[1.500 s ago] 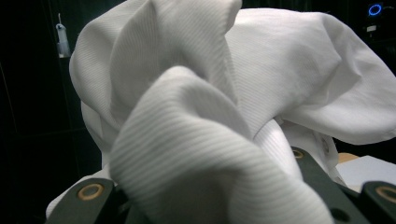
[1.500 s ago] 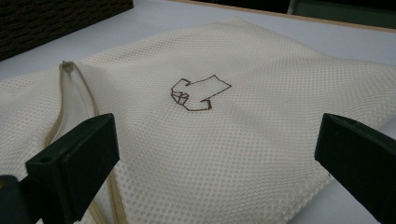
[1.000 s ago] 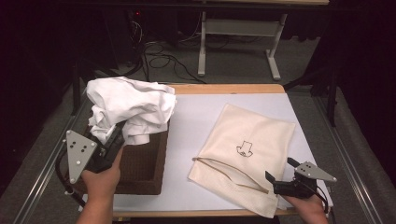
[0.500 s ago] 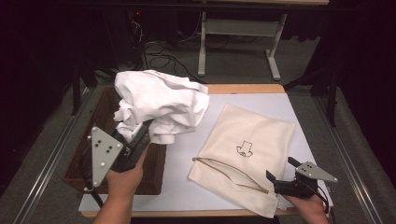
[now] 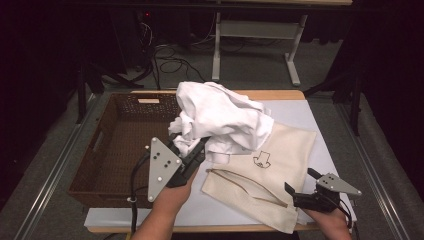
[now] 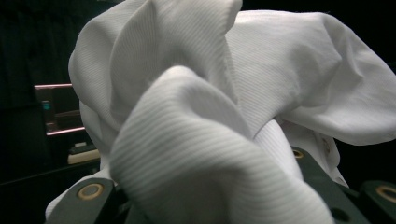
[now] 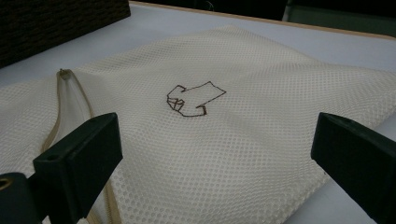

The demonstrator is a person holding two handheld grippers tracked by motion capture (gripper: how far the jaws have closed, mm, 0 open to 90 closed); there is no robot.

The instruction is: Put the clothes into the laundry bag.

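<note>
A crumpled white garment (image 5: pixel 222 120) hangs in the air over the basket's right edge and the bag's upper left part, with my left gripper (image 5: pixel 192 150) shut on its lower folds. In the left gripper view the white garment (image 6: pixel 210 116) bulges over the jaws and hides their tips. A cream mesh laundry bag (image 5: pixel 265 175) with a small brown drawing lies flat on the white table sheet, its zipper edge toward the left. My right gripper (image 5: pixel 301 182) rests at the bag's near right corner, open, with the mesh bag (image 7: pixel 210 121) lying beyond its spread jaws (image 7: pixel 215 163).
A dark wicker basket (image 5: pixel 107 150) stands at the table's left half with nothing in it. The white sheet (image 5: pixel 300 112) covers the wooden table. Beyond the far edge are table legs (image 5: pixel 217 50) and cables on the floor.
My left gripper has carried the white garment to the right, from above the basket to above the bag's left part. The right gripper has stayed still.
</note>
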